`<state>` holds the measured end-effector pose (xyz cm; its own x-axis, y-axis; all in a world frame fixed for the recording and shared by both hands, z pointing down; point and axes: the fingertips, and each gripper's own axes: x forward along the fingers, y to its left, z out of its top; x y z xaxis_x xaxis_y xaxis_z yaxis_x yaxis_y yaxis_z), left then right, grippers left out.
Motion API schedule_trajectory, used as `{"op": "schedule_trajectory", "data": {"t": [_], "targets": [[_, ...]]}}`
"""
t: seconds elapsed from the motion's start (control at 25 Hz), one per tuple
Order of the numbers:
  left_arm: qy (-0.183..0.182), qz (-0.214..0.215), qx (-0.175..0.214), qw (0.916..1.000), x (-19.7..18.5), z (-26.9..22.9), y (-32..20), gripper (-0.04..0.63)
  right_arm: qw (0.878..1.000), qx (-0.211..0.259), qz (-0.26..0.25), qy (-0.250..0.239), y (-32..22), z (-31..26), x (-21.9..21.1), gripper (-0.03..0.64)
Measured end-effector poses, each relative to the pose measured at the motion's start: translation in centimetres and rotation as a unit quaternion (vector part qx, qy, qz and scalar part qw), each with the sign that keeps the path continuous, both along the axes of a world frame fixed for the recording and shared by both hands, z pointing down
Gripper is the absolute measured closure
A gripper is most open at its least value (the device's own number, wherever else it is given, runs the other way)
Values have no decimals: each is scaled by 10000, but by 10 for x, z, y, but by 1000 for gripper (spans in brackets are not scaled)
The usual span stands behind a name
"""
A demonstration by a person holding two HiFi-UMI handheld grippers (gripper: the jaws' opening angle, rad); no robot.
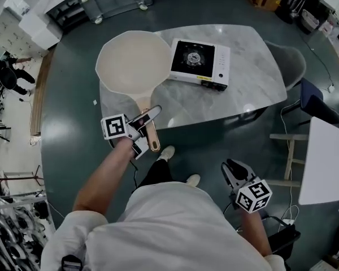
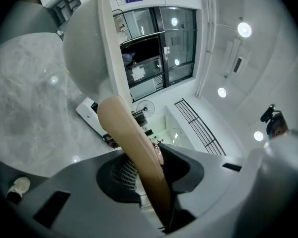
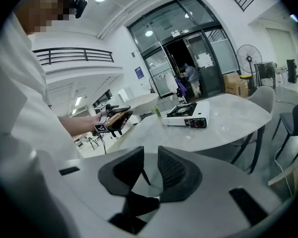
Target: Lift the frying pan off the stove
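Note:
The cream frying pan (image 1: 133, 66) hangs over the left part of the marble table (image 1: 248, 89), just left of the white portable stove (image 1: 199, 62) and clear of its burner. My left gripper (image 1: 150, 117) is shut on the pan's wooden handle (image 1: 152, 140). In the left gripper view the handle (image 2: 134, 148) runs up between the jaws to the pan (image 2: 87, 58), tilted on edge there. My right gripper (image 1: 231, 171) hangs low beside the person's right side, away from the table. It is open, and nothing lies between its pads (image 3: 175, 170).
A grey chair (image 1: 291, 61) and a dark blue chair (image 1: 316, 103) stand at the table's right side. A second white tabletop (image 1: 327, 162) sits at the far right. The person's feet (image 1: 166, 151) are at the table's near edge.

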<state>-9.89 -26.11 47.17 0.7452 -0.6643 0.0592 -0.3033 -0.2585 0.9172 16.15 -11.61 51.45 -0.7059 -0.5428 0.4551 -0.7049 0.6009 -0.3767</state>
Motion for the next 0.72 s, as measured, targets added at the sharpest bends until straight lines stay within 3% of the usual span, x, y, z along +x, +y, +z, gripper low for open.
{"op": "schedule_trajectory", "data": {"t": [0.24,0.72], "targets": [[113,-361,-118,9992,-34,21,37,472,9996,-49,-292,36,7,3,-18,529],[414,-230,-241,9986,-93,79,31,471,9991,127,181,373,8,-22,-65,532]]}}
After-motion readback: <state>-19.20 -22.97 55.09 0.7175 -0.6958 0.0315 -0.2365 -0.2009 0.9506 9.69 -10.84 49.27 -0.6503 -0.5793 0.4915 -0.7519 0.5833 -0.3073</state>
